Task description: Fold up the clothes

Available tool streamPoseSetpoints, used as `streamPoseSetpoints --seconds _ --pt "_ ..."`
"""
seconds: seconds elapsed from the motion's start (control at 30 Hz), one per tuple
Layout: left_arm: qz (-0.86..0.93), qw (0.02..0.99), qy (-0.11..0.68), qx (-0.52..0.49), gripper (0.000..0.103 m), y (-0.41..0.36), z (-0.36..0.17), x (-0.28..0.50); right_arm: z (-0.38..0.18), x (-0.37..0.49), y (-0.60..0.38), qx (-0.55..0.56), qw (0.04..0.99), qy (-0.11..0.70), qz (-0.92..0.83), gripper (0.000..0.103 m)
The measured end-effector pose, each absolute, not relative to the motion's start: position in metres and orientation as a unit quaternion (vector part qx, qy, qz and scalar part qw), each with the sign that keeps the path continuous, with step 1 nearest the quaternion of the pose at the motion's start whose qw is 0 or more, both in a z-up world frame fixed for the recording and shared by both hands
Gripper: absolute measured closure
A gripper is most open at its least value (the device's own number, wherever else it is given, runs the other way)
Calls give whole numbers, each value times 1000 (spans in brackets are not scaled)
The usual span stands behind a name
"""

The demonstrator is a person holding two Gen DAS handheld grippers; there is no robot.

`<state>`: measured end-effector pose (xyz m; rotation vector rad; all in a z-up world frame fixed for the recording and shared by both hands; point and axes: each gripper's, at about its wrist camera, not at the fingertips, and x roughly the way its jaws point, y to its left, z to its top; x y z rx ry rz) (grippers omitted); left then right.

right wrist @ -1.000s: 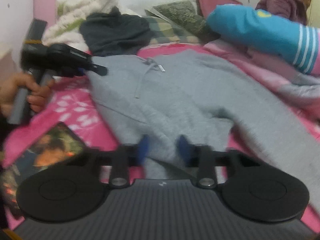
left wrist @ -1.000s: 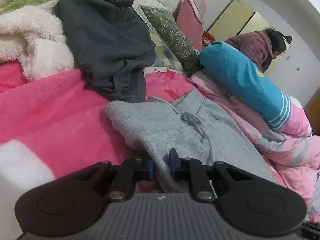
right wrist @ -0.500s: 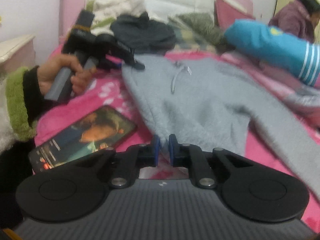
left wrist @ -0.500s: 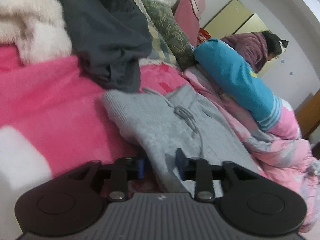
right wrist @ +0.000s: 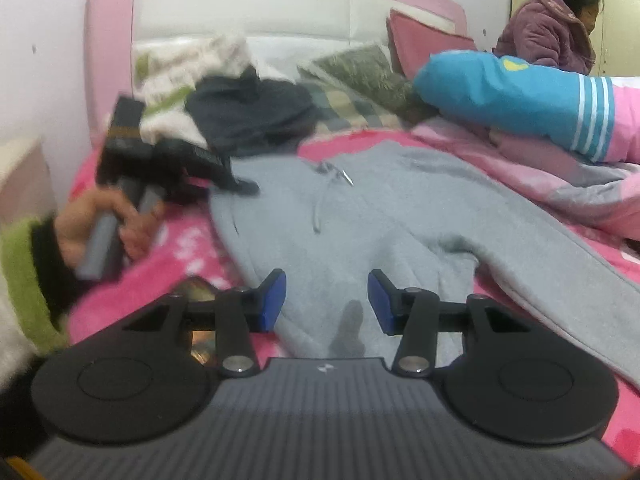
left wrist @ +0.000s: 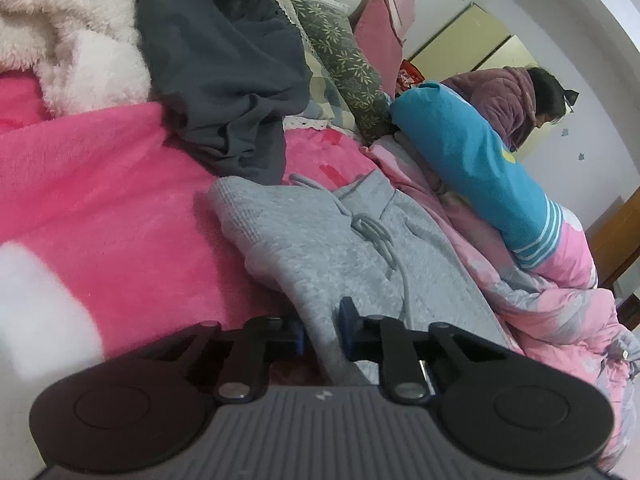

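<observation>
Grey sweatpants [right wrist: 384,216] lie spread across the pink blanket [left wrist: 104,200] on the bed, waistband toward the far end, drawstring [left wrist: 376,240] loose over the front, one leg running off to the near right in the right wrist view. The left gripper [left wrist: 320,332] sits at the waistband's near edge with a fold of the grey fabric between its blue fingertips [left wrist: 345,320], jaws closed in on the cloth. From the right wrist view that same gripper [right wrist: 244,188] shows at the left side of the pants, tip at the waistband corner, held by a hand [right wrist: 108,220] with a green cuff [right wrist: 24,280]; this part is blurred. The right gripper [right wrist: 326,300] hovers over the crotch area of the pants, its blue pads [right wrist: 274,300] well apart, nothing between them, grey fabric just beyond. A phone [right wrist: 192,292] peeks out on the blanket beside the right gripper's left finger. Farther up the bed, a dark grey garment [left wrist: 224,64] is heaped against a fluffy white one [left wrist: 80,52], with patterned pillows [left wrist: 344,60] behind. On the right, a blue-and-pink quilt [left wrist: 480,168] is bundled up, and a person in a purple jacket [right wrist: 548,32] sits beyond it.
</observation>
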<state>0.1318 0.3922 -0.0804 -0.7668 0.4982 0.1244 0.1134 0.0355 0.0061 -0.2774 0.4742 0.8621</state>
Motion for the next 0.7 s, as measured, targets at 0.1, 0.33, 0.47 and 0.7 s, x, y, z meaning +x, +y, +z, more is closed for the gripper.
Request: streamPoseSetpoints --seconds 0.1,0.33,0.47,0.7 --pt "61 900 234 -362 95 390 -78 131 0 115 35 -139 872 239 404 59" --pt "70 904 197 -373 97 395 -71 123 -6 153 45 -98 867 263 412 52" --pt "69 904 187 -377 97 395 -71 122 -21 169 47 -62 840 319 435 61" --pt "64 906 172 -382 96 394 -68 123 -12 136 35 -73 834 284 467 98"
